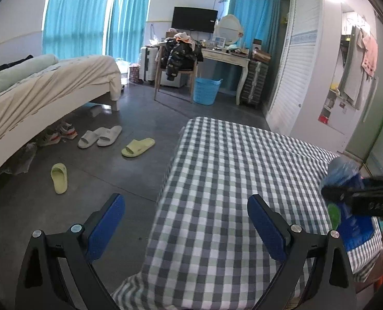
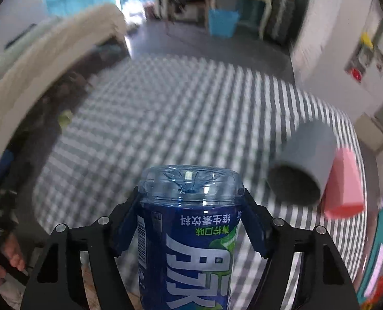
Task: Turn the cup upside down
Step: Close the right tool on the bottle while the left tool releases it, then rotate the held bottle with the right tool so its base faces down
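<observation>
Cup sits clamped in your right gripper, jaws closed on its blue label just under the clear base, which points away from the camera. The label's Chinese print reads upside down; I can make out 青柠口味. Your left gripper hangs with jaws spread wide over the checked desk. A grey tube touches a pink block.

I see the blue-labelled clear bottle inverted, its base pointing away from me, printed characters upside down, raised above the checked cloth.
</observation>
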